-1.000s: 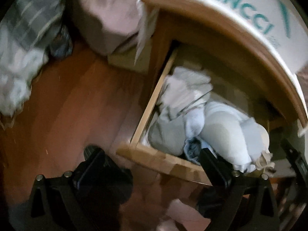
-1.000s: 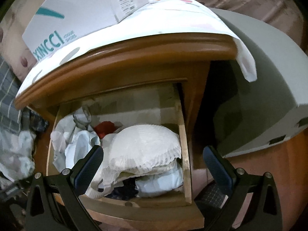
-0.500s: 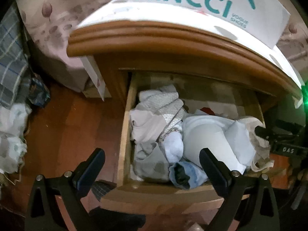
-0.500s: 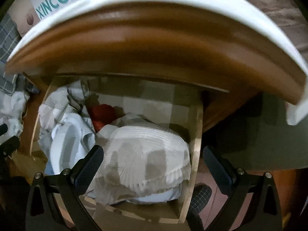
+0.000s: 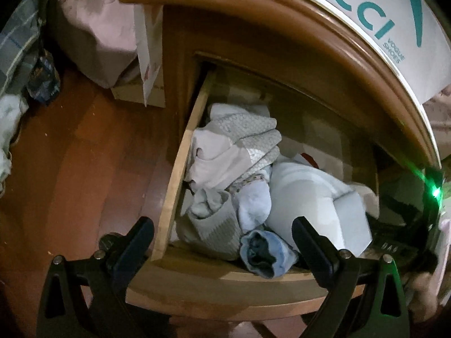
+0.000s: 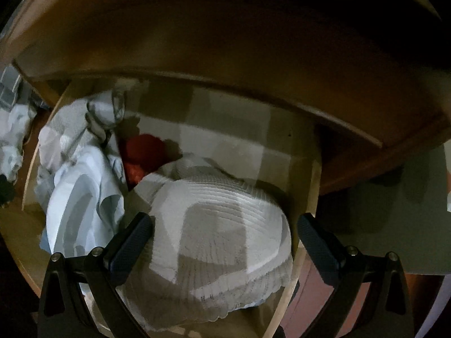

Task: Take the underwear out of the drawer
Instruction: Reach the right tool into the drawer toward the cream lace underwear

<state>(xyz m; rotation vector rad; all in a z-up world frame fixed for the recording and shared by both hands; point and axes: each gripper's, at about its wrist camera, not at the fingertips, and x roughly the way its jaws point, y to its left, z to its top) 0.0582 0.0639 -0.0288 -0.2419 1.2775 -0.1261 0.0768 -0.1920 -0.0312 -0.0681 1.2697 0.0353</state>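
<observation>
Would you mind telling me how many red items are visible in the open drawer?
1. A red garment lies toward the back of the drawer, behind the white ribbed piece and right of the pale blue clothes. The pile may hide others.

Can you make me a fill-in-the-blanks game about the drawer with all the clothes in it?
1. The drawer is pulled ____.
2. The right gripper hangs over a ribbed white garment with its fingers ____.
3. Behind that garment, at the back of the drawer, lies something ____ in colour.
4. The shoe box sits on ____ of the nightstand.

Missing words: open; open; red; top
</observation>
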